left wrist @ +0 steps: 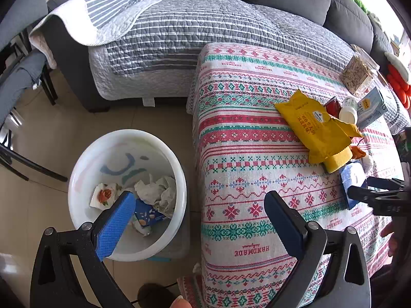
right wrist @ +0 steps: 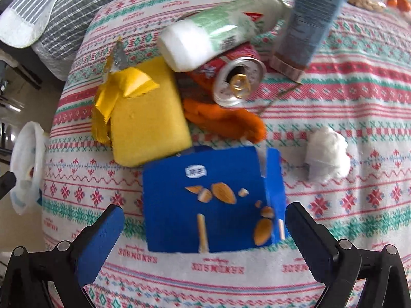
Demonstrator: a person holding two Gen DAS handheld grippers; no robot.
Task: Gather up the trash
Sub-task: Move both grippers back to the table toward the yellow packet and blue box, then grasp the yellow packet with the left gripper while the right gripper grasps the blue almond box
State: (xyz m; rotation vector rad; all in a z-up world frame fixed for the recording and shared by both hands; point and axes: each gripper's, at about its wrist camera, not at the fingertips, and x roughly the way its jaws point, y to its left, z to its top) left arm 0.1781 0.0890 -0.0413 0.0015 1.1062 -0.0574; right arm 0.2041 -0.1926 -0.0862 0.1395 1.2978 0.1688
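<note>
A white trash bin (left wrist: 77,179) stands on the floor left of the table, holding crumpled paper (left wrist: 159,192) and a blue box. My left gripper (left wrist: 200,205) is open and empty, between the bin and the table's near-left edge. My right gripper (right wrist: 203,220) is open, its fingers on either side of a blue almond snack box (right wrist: 205,192) lying flat on the patterned tablecloth (right wrist: 359,102). Behind the box lie a yellow sponge (right wrist: 149,128), yellow wrapper (right wrist: 120,87), orange peel (right wrist: 231,123), a tipped red can (right wrist: 236,82), a white bottle (right wrist: 205,38) and a tissue ball (right wrist: 326,151).
A grey sofa with striped quilt (left wrist: 192,33) runs behind the table. A yellow packet (left wrist: 316,125), a jar of sticks (left wrist: 357,77) and a blue-grey carton (left wrist: 372,107) sit on the far table. Chair legs (left wrist: 25,161) stand at the left.
</note>
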